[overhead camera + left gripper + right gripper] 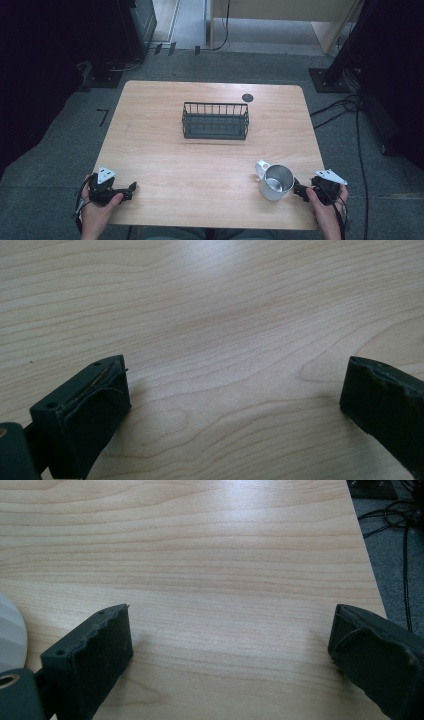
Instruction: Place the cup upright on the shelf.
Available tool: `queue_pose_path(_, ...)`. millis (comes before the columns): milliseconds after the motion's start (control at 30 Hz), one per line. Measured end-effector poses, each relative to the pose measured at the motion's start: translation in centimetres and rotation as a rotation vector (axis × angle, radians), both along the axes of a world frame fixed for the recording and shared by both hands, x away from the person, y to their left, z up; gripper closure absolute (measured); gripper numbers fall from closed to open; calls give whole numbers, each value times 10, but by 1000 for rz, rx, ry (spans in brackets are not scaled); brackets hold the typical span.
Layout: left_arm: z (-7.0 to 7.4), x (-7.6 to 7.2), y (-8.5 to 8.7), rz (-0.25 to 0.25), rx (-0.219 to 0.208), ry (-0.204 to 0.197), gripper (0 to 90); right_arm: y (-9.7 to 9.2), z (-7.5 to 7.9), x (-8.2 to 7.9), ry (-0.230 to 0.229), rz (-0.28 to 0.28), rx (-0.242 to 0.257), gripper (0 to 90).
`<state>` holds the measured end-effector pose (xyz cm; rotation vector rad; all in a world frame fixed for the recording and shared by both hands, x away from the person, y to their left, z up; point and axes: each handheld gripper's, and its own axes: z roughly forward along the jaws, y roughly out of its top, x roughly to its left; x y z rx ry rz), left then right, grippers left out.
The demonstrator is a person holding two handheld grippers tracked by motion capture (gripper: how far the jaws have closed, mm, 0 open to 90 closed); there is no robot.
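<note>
A shiny metal mug (276,182) with a white handle stands upright near the table's front right. Just to its right, my right gripper (299,191) rests low over the table, close beside the mug without enclosing it. In the right gripper view the right gripper (231,615) is open with bare wood between its jaws, and the mug's pale edge (10,630) shows at the far left. My left gripper (131,191) sits at the front left corner. In the left gripper view the left gripper (235,370) is open wide over bare wood.
A dark wire basket (215,121) stands empty at the middle of the wooden table (165,155). A small black disc (247,97) lies behind it near the far edge. Cables (345,107) trail on the grey floor to the right.
</note>
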<state>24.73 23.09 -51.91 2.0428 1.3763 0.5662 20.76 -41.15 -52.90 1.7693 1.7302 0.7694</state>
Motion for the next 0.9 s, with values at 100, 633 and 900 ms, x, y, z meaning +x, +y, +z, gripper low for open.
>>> queue_pose_path(100,0,0,0,0,-1,0,0,-1,2,-1,-10,-31,-2,72)
queue_pose_path(633,0,0,0,0,1,0,0,10,68,-26,-189,14,121,47)
queue_pose_path(900,0,0,0,-1,0,0,0,33,90,-32,-233,94,132,0)
